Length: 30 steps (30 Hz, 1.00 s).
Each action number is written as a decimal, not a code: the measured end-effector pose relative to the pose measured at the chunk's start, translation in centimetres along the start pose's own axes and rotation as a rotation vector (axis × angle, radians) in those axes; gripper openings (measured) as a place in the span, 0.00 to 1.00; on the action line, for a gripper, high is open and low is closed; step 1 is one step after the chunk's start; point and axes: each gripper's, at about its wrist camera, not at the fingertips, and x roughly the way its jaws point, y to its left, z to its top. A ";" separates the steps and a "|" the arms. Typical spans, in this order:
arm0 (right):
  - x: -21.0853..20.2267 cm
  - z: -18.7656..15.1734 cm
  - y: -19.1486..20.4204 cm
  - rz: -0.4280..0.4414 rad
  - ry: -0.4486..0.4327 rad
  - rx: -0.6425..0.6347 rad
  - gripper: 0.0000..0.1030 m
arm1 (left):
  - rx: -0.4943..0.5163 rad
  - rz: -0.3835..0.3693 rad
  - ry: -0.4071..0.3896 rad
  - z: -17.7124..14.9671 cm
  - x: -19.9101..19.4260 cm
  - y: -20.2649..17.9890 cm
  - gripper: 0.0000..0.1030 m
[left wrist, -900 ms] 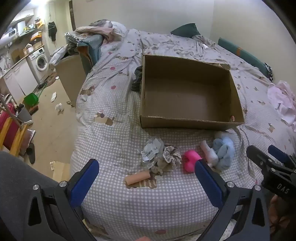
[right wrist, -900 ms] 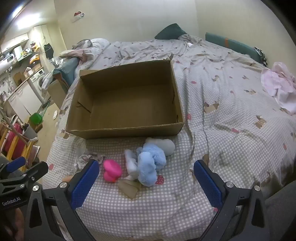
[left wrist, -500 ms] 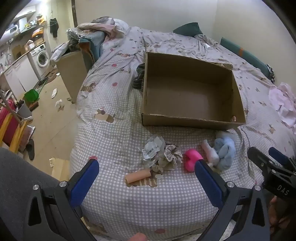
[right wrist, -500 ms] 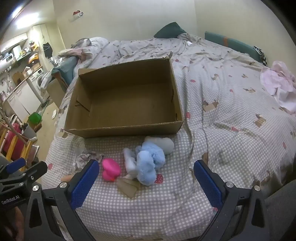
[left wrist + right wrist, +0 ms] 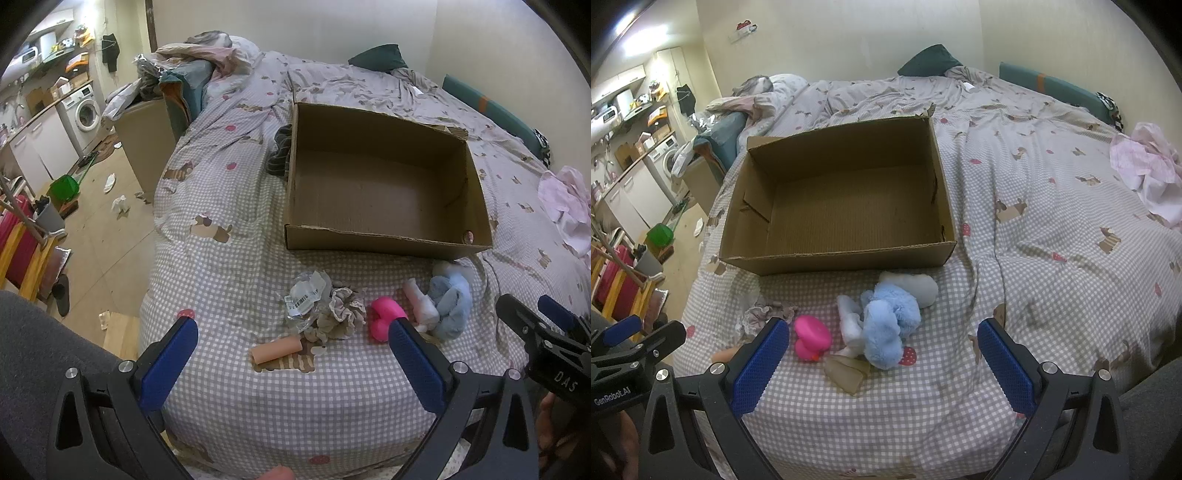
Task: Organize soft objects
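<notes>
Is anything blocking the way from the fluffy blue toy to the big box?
Nothing visible is. The blue plush toy lies on the bedspread just in front of the cardboard box, whose inside looks empty. Only the box's low front wall stands between them, so the toy must go over it.

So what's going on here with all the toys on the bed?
A person holds two grabber tools over the bed, tidying soft things into the cardboard box. Nothing is in the box yet. The left gripper and right gripper are both open and hold nothing. In front of the box lie a blue plush toy, a pink toy, a frilly scrunchie, a crumpled wrapper and a small peach roll, all waiting to be picked up.
</notes>
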 end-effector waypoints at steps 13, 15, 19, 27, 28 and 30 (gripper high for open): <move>0.0 0.1 0.1 -0.015 0.007 -0.001 1.00 | -0.007 0.005 0.007 0.0 0.1 0.0 1.00; 0.0 0.1 0.1 -0.013 0.008 0.000 1.00 | -0.008 0.005 0.008 0.0 0.1 0.0 1.00; 0.0 0.1 0.2 -0.015 0.009 0.002 1.00 | -0.006 0.005 0.008 -0.1 0.1 0.0 1.00; 0.1 0.1 0.2 -0.015 0.008 0.001 1.00 | -0.007 0.004 0.009 0.0 0.1 0.0 1.00; 0.1 0.1 0.2 -0.015 0.009 0.000 1.00 | -0.008 0.003 0.009 -0.1 0.1 0.0 1.00; 0.1 0.1 0.2 -0.015 0.009 0.001 1.00 | -0.008 0.004 0.009 -0.1 0.1 0.0 1.00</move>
